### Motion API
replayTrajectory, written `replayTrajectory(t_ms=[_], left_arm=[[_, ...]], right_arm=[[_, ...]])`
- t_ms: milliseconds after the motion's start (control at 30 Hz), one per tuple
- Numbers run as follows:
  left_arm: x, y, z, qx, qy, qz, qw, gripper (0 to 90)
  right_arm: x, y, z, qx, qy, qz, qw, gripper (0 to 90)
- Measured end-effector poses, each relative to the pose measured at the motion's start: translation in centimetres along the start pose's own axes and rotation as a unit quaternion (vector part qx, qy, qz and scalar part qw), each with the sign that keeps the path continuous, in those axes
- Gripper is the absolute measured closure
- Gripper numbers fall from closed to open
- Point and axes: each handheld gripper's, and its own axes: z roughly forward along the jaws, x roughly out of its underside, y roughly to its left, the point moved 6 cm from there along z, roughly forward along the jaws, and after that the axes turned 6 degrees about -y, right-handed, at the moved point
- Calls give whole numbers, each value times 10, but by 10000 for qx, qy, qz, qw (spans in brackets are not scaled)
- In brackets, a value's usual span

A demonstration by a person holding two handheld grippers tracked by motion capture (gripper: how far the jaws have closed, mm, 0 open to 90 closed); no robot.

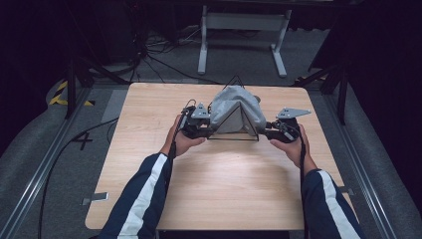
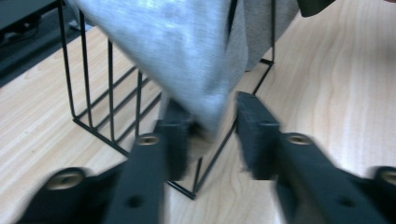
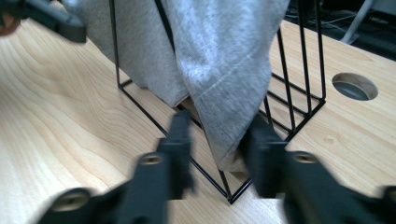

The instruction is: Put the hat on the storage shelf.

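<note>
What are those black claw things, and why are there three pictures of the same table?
A person holds a grabbing tool in each hand. One camera looks down from above: the left gripper and the right gripper sit at either side of a black wire rack on the wooden table. A grey cloth is draped over the rack. The other two pictures come from small cameras riding on each tool, looking along its black jaws. In both, a hanging corner of the cloth lies between the jaws, which stand apart, not squeezing it.

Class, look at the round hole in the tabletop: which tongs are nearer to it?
Right. The right tongs straddle the grey cloth at the wire rack's corner beside the hole; the left tongs work the rack's opposite side.
</note>
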Motion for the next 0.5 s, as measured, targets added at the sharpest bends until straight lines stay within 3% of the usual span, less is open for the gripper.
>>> replayTrajectory(t_ms=[100,167,333,400,433,500], left_arm=[[2,5,3,-67,54,-28,10000,852],[4,7,4,-153,213,61,9996,867],[19,18,10,-386,634,31,9972,872],[26,23,13,-420,719,-92,9965,872],[30,26,15,-441,746,-193,9960,871],[32,27,15,-425,761,-225,9959,871]], right_arm=[[1,1,2,18,39,-90,10000,855],[1,-1,3,114,79,-140,9998,869],[7,-8,6,339,259,-181,9989,873],[16,-16,11,476,493,-160,9975,873],[23,-22,12,535,559,-14,9970,874],[25,-26,13,568,578,32,9967,874]])
